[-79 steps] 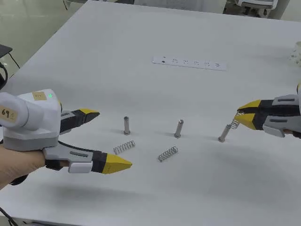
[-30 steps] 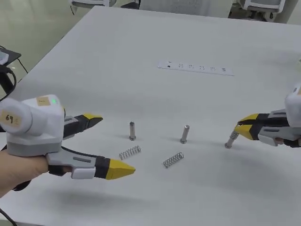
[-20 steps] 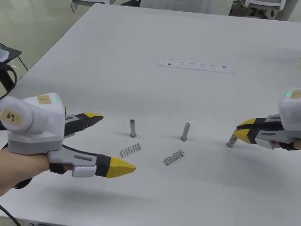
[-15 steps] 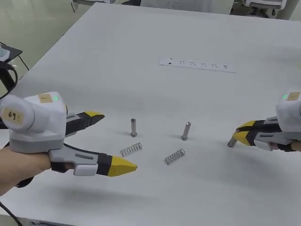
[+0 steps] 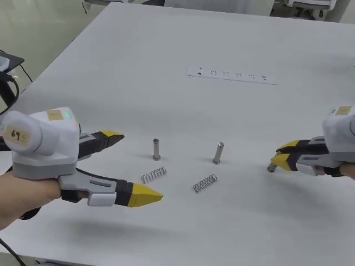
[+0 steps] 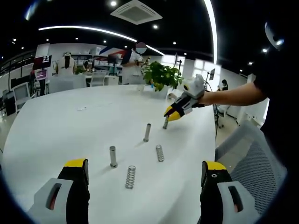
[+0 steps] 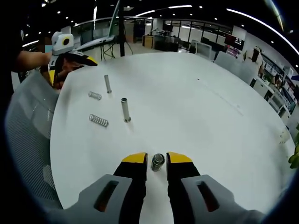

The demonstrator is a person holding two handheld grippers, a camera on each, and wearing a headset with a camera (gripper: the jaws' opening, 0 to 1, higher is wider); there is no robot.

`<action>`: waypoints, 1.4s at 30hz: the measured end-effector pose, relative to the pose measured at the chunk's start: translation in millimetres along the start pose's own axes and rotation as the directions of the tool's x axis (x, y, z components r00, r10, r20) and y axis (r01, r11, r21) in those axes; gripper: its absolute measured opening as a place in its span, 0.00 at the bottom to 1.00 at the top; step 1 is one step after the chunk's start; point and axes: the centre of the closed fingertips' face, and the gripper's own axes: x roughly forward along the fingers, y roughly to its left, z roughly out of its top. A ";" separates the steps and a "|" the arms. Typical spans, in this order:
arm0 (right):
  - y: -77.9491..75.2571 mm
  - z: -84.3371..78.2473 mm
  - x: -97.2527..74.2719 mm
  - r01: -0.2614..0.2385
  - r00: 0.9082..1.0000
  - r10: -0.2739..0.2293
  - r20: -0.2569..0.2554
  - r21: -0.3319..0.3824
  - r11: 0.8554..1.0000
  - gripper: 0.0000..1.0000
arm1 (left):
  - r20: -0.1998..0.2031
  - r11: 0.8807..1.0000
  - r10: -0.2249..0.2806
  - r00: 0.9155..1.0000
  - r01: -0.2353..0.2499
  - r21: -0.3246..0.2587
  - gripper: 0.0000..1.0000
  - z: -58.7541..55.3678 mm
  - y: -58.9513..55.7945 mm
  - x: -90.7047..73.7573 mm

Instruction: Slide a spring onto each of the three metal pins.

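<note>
The left gripper (image 5: pixel 130 164) is held over the near left of the white table (image 5: pixel 138 66), its jaws spread wide and nothing caught between them. Two bare pins are seen upright ahead of it, the left pin (image 5: pixel 156 149) and the middle pin (image 5: pixel 218 153). Two loose springs lie flat on the table nearer the person: one spring (image 5: pixel 153 175) just in front of the left pin, the other spring (image 5: pixel 204 183) in front of the middle pin.

The right gripper (image 5: pixel 282 154) is set at the third pin (image 5: pixel 272 166), which stands well to the right of the others. A fitted spring (image 6: pixel 165 122) is made out around that pin's shaft in the left gripper view (the head view shows the same coils from the near side). In the right gripper view the pin is met end-on instead, its round top framed closely by the two yellow tips, and the coils are hardly told. The jaws are drawn nearly together on either side of the pin; whether they actually press it cannot be told.

A power strip (image 5: pixel 230 75) lies farther back on the table in the head view, and a potted plant (image 6: pixel 161 74) is shown beyond the table in the left gripper view.
</note>
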 end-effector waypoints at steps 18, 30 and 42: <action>3.6 14.2 -17.4 0.026 0.999 -0.023 0.035 -0.083 0.996 0.25 | -0.002 1.000 0.000 1.000 0.000 -0.001 0.98 -1.0 -1.0 -0.7; 19.3 26.7 -28.9 -0.003 0.998 0.013 0.057 -0.163 0.987 0.27 | 0.003 1.000 0.006 1.000 -0.006 -0.003 0.98 0.8 -0.1 -1.9; 37.6 37.0 -32.0 -0.047 0.997 0.061 0.048 -0.256 0.966 0.26 | -0.004 1.000 0.005 1.000 -0.005 -0.004 0.98 -0.1 -0.3 -1.7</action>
